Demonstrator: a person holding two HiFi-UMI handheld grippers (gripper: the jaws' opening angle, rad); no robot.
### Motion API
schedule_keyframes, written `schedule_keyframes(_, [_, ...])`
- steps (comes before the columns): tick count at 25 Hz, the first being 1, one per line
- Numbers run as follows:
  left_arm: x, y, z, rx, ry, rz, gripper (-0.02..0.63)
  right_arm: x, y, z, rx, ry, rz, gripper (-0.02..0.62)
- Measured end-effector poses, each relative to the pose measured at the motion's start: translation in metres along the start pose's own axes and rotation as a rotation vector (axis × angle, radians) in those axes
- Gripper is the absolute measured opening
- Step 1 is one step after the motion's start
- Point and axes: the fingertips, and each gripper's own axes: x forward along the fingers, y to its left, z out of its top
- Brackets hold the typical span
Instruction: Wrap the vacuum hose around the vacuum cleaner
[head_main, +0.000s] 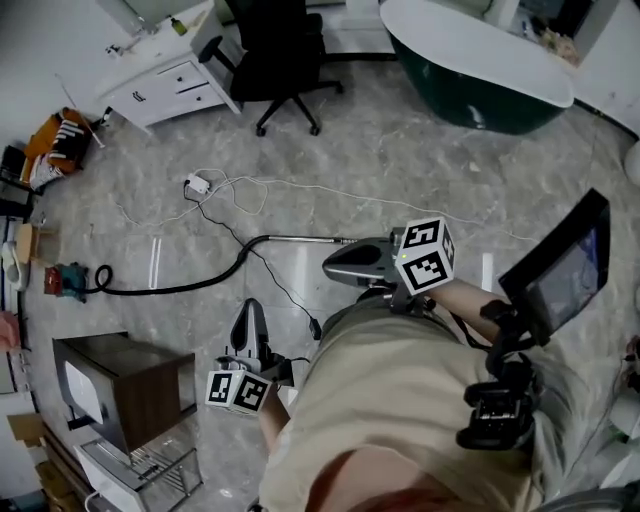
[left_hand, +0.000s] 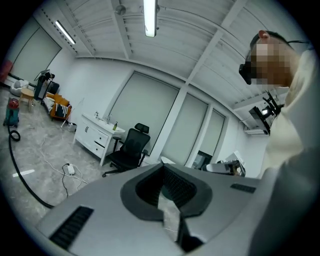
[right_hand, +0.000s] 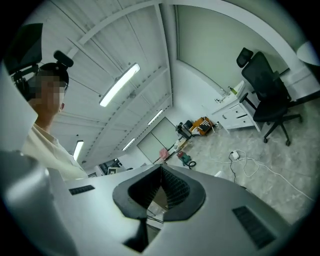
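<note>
The small red and green vacuum cleaner (head_main: 67, 281) stands on the floor at the far left. Its black hose (head_main: 190, 286) curves right across the floor and ends in a metal wand (head_main: 300, 239). My left gripper (head_main: 250, 306) hangs low in front of my body, shut and empty, well short of the hose. My right gripper (head_main: 332, 267) is shut too, holds nothing, and floats just beyond the wand's end. The left gripper view has the vacuum cleaner (left_hand: 12, 113) and hose (left_hand: 19, 175) far off past the shut jaws of the left gripper (left_hand: 162, 168). The right gripper (right_hand: 161, 168) faces the distant vacuum cleaner (right_hand: 188, 160).
A power strip (head_main: 197, 184) with white cables lies beyond the hose. A black office chair (head_main: 280, 50), a white cabinet (head_main: 165, 82) and a dark green bathtub (head_main: 470, 75) stand at the back. A brown box cabinet (head_main: 125, 385) sits near my left side.
</note>
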Motion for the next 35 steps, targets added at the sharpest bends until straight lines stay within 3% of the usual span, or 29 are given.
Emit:
schedule_keyframes(5, [0.036,0.013,0.003,0.011,0.073,-0.007,0.006,0.009,-0.031,0.012,-0.009,0.021,-0.017,0.003])
schedule_keyframes(9, [0.083,0.029,0.023,0.008,0.065,0.066,0.006,0.019,-0.073,0.042,0.021,0.093,0.071,0.003])
schedule_keyframes(13, [0.139,0.03,0.033,0.023,0.073,0.091,0.006,0.016,-0.113,0.077,0.013,0.138,0.135,0.003])
schedule_keyframes(19, [0.169,0.02,0.045,0.046,0.106,0.2,0.006,0.017,-0.123,0.1,-0.041,0.274,0.267,0.003])
schedule_keyframes(23, [0.196,0.035,0.033,0.093,0.161,0.172,0.006,0.014,-0.154,0.103,-0.096,0.251,0.202,0.003])
schedule_keyframes(28, [0.214,0.077,0.026,0.091,0.154,0.236,0.006,0.028,-0.198,0.096,-0.128,0.285,0.157,0.003])
schedule_keyframes(35, [0.222,0.14,0.034,0.068,0.183,0.203,0.006,0.059,-0.224,0.116,-0.141,0.309,0.022,0.003])
